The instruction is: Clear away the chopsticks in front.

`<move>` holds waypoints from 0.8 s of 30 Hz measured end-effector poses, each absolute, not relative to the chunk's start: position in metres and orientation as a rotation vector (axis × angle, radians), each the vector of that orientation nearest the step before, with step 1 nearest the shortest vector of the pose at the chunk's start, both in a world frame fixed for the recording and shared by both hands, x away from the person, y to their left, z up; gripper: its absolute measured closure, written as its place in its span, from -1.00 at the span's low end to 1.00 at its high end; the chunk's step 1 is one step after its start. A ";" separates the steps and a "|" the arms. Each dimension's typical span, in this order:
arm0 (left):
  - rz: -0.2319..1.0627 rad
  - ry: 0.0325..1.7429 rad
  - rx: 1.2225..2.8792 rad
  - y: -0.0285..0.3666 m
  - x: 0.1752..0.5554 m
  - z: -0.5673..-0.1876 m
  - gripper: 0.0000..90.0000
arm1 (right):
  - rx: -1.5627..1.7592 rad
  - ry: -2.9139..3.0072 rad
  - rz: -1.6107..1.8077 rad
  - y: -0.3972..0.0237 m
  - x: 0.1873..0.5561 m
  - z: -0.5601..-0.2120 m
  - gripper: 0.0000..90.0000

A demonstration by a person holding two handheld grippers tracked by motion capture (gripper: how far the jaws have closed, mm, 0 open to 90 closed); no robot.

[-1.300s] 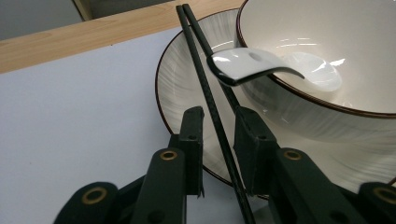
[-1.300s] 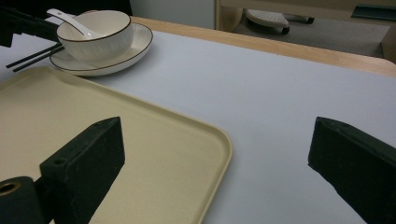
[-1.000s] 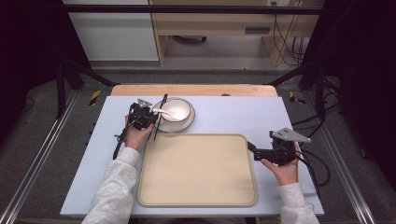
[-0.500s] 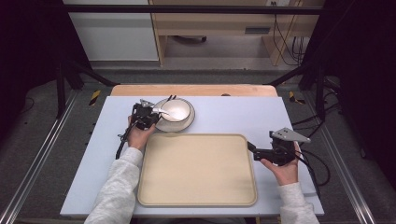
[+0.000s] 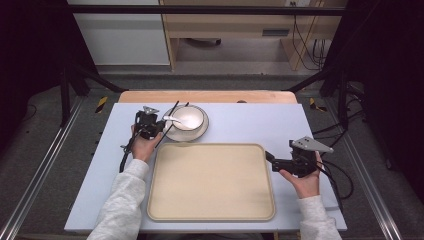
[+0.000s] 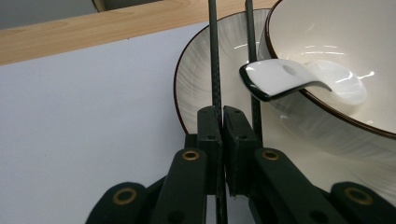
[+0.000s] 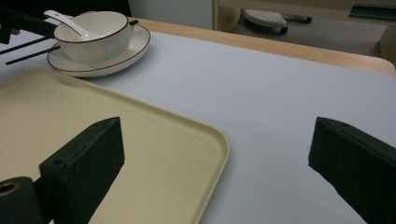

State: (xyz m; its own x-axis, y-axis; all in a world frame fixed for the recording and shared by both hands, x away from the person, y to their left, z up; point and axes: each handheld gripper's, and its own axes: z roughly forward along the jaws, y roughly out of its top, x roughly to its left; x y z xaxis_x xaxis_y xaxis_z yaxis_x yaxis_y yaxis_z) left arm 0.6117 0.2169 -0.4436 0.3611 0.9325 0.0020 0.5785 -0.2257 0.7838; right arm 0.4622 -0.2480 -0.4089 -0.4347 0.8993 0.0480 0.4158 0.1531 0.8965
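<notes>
Seemingly, a pickup of the chopsticks [image 5: 170, 121] is in hand. From the high view, the left gripper [image 5: 156, 125] is seen at the left rim of the plate [image 5: 199, 136], where the bowl [image 5: 189, 119] with its white spoon [image 5: 172, 119] stands, at the far left of the table [image 5: 250, 120]. The jaws have just been closing, with a chopstick between them. The right gripper [image 5: 270, 156] is held at the right edge of the tray [image 5: 210, 182], touching nothing that can be made out.

In the left gripper view, one chopstick [image 6: 214, 56] is pinched between the pressed-together jaws, while the second chopstick [image 6: 252, 84] lies just outside them, beside the spoon [image 6: 285, 79] resting on the bowl [image 6: 336, 51]. A straight lift is probably called for next, and the loose stick may be left behind.

In the right gripper view, the jaws are spread wide and empty, above the tray's [image 7: 140, 140] near corner.
</notes>
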 end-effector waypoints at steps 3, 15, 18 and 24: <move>0.635 1.310 1.908 0.220 0.607 -0.441 0.91 | 1.245 1.924 1.236 -0.248 0.462 -0.409 -0.92; 0.658 1.338 1.852 0.241 0.580 -0.431 0.91 | 1.248 1.914 1.237 -0.251 0.461 -0.407 -0.93; 0.662 1.339 1.839 0.242 0.573 -0.430 0.91 | 1.249 1.913 1.235 -0.251 0.461 -0.407 -0.94; 0.685 1.356 1.815 0.248 0.556 -0.426 0.91 | 1.254 1.906 1.234 -0.251 0.460 -0.406 -0.94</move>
